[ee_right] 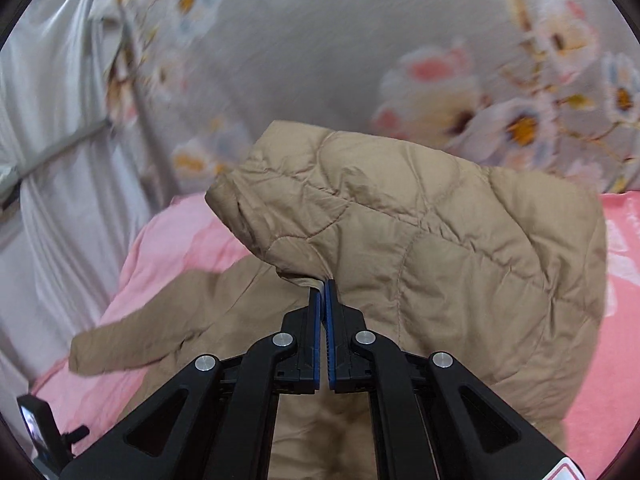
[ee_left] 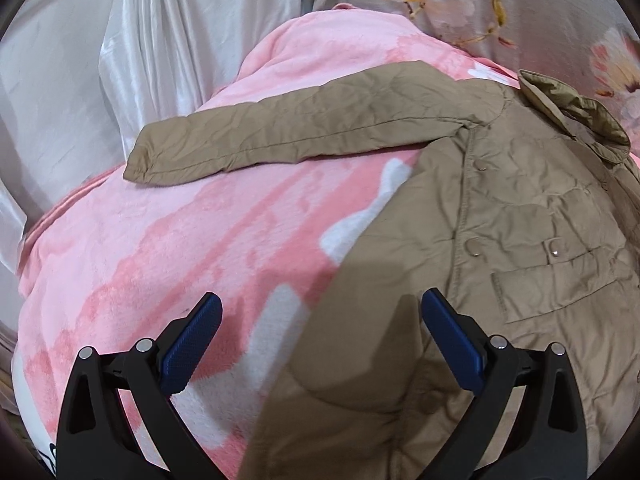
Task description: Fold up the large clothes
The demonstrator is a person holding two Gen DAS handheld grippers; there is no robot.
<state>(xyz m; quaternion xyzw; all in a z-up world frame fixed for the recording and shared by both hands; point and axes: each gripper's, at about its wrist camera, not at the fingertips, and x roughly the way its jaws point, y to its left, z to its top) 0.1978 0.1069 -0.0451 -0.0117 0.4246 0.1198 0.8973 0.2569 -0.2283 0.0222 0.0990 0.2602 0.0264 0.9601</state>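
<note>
A tan quilted jacket (ee_left: 520, 208) lies front up on a pink fleece blanket (ee_left: 160, 248), one sleeve (ee_left: 304, 132) stretched out to the left. My left gripper (ee_left: 320, 320) is open and empty, hovering over the jacket's lower left edge. My right gripper (ee_right: 323, 284) is shut on the jacket's other sleeve (ee_right: 420, 240) and holds it lifted above the jacket's body (ee_right: 224, 312). The stretched-out sleeve also shows in the right wrist view (ee_right: 128, 344).
The pink blanket (ee_right: 172, 248) covers a bed. A grey floral sheet (ee_left: 500, 8) lies beyond it, and white satin curtains (ee_left: 160, 40) hang at the left. A small dark device (ee_right: 38, 432) sits at the lower left of the right wrist view.
</note>
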